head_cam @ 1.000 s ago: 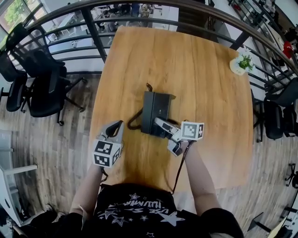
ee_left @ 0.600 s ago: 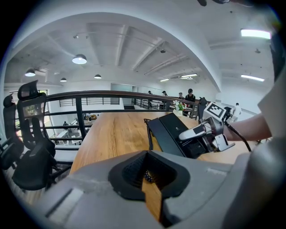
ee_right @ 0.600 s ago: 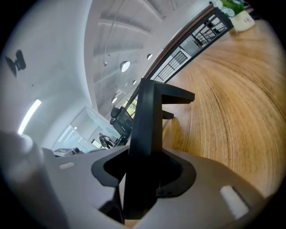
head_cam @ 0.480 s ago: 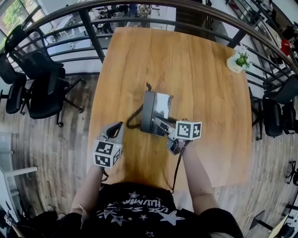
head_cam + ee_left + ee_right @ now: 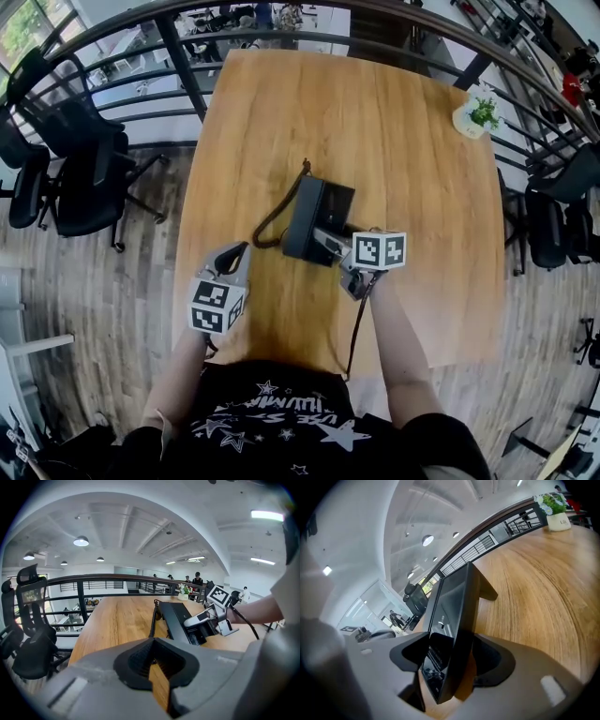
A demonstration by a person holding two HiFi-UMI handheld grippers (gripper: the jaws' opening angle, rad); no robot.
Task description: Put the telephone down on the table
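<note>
A wooden table (image 5: 422, 169) is filling the middle of the head view, with a dark curved railing (image 5: 187, 66) running past its far end and black office chairs (image 5: 84, 178) standing on the floor off its left side. The black telephone (image 5: 314, 220) is sitting near the table's centre, its far end resting on the wood and its near end reaching in between the jaws of the right gripper (image 5: 328, 248). Those jaws have just been opening and are now standing wide on either side of the telephone's near edge. In the right gripper view a gap is showing beside the casing, so the pads are not clamping it. The left gripper (image 5: 234, 255) is hovering over the table's near left edge, well apart from the telephone. Its jaws are drawn together with only a sliver of tabletop showing between them, and they are holding nothing. A dark cord (image 5: 277, 220) is trailing from the telephone's left side onto the wood. A small potted plant (image 5: 478, 114) is sitting at the far right corner.
</note>
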